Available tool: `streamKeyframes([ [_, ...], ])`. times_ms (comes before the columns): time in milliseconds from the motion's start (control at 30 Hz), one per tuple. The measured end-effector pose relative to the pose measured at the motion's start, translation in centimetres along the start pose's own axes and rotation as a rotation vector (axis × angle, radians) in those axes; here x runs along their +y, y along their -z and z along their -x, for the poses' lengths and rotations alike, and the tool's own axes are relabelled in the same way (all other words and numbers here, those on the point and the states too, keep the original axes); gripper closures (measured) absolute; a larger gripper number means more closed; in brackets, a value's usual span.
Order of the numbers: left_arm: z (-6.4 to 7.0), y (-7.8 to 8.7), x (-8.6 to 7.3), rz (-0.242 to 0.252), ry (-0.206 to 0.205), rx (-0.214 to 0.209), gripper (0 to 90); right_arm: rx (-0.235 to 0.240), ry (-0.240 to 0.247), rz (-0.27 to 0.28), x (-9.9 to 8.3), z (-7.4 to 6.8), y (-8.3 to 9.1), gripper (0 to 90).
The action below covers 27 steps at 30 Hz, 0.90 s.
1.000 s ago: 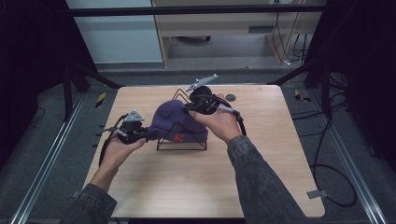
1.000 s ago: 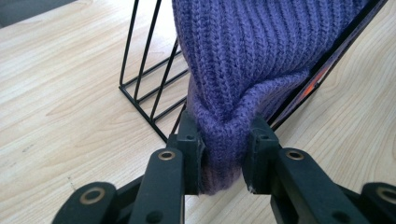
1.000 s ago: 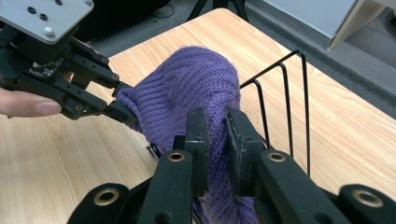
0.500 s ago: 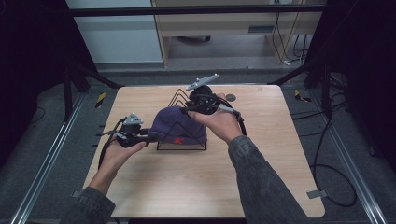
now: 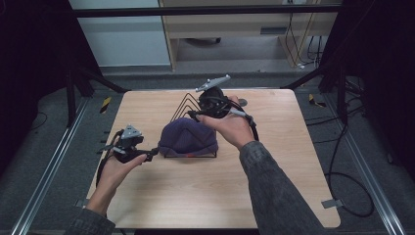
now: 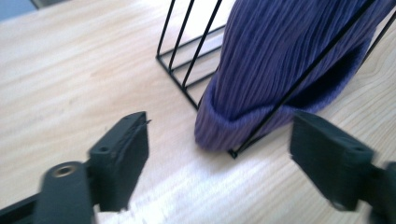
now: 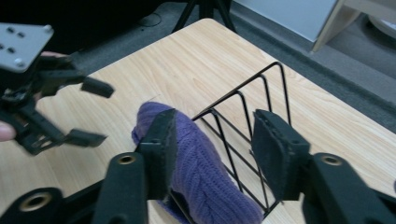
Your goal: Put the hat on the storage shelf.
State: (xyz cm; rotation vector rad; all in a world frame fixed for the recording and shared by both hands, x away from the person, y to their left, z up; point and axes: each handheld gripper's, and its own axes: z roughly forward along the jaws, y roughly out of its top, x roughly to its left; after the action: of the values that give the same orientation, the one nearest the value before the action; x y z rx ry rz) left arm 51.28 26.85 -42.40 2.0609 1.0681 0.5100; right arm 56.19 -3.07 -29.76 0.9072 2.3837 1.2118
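A purple knit beanie (image 5: 188,138) is draped over the near end of a black wire rack (image 5: 185,104) in the middle of the table. My left gripper (image 5: 148,154) stands open just left of the hat's brim, touching nothing. In the left gripper view the beanie (image 6: 280,60) hangs over the rack's wires (image 6: 187,46), beyond the open left gripper (image 6: 229,158). My right gripper (image 5: 195,116) hovers open over the back of the hat. In the right gripper view the right gripper (image 7: 215,154) is above the beanie (image 7: 205,172) and rack (image 7: 252,107), with the left gripper (image 7: 93,112) farther off.
The light wooden table (image 5: 195,196) has bare room in front of the rack and to its right. A small dark round object (image 5: 242,103) lies behind my right hand. Dark metal frame bars and cables run along the table's sides.
My left gripper has drawn back a little toward the near left, off the hat's edge. The beanie sits slightly lower over the rack. My right gripper has barely moved.
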Motion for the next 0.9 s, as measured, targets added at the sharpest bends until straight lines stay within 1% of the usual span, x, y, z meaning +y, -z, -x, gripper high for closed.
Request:
streamKeyframes([
  [100, 0.0, 0.1, -1.2, -0.003, 0.033, 0.009, 11.5, -0.019, -0.006, 0.007, 0.0, 0.1, 0.2, 41.9],
  [133, 0.0, 0.0, -1.4, -0.006, 0.037, 0.008, 10.0, -0.032, -0.007, 0.009, 0.1, 0.1, 0.3, 39.1],
  [167, 0.0, -0.2, -1.9, -0.016, 0.043, 0.008, 9.0, -0.036, -0.009, 0.010, 0.1, 0.1, 0.3, 37.3],
  [200, 0.0, -0.2, -2.1, -0.021, 0.044, 0.009, 7.7, -0.041, -0.014, 0.010, 0.1, 0.2, 0.5, 35.1],
  [233, -0.1, -0.5, -2.5, -0.041, 0.038, 0.012, 7.4, -0.043, -0.019, 0.011, 0.2, 0.2, 0.5, 34.2],
  [267, -0.1, -0.6, -2.7, -0.046, 0.041, 0.010, 6.7, -0.053, -0.020, 0.020, 0.2, 0.3, 0.7, 32.1],
  [300, -0.3, -0.6, -2.9, -0.051, 0.039, 0.013, 6.3, -0.055, -0.028, 0.023, 0.3, 0.3, 0.8, 30.6],
  [400, -1.0, -0.6, -3.8, -0.067, 0.059, 0.033, 6.1, -0.068, -0.039, 0.028, 0.3, 0.6, 1.2, 25.0],
  [467, -1.3, -0.7, -4.4, -0.085, 0.069, 0.040, 6.1, -0.082, -0.042, 0.028, 0.2, 0.8, 1.4, 21.0],
  [533, -1.8, -1.0, -5.1, -0.126, 0.075, 0.057, 6.0, -0.094, -0.051, 0.021, 0.2, 1.1, 1.6, 17.7],
  [567, -2.0, -1.1, -5.3, -0.143, 0.076, 0.062, 6.0, -0.098, -0.054, 0.024, 0.1, 1.2, 1.8, 16.4],
  [667, -2.5, -1.3, -5.7, -0.154, 0.104, 0.084, 6.0, -0.103, -0.046, 0.035, 0.2, 1.4, 2.5, 13.1],
  [733, -2.7, -1.3, -5.9, -0.162, 0.114, 0.094, 6.0, -0.108, -0.042, 0.042, 0.2, 1.4, 3.1, 12.4],
  [900, -3.2, -1.6, -6.6, -0.202, 0.120, 0.102, 5.4, -0.115, -0.033, 0.057, 0.3, 1.9, 5.1, 11.1],
])
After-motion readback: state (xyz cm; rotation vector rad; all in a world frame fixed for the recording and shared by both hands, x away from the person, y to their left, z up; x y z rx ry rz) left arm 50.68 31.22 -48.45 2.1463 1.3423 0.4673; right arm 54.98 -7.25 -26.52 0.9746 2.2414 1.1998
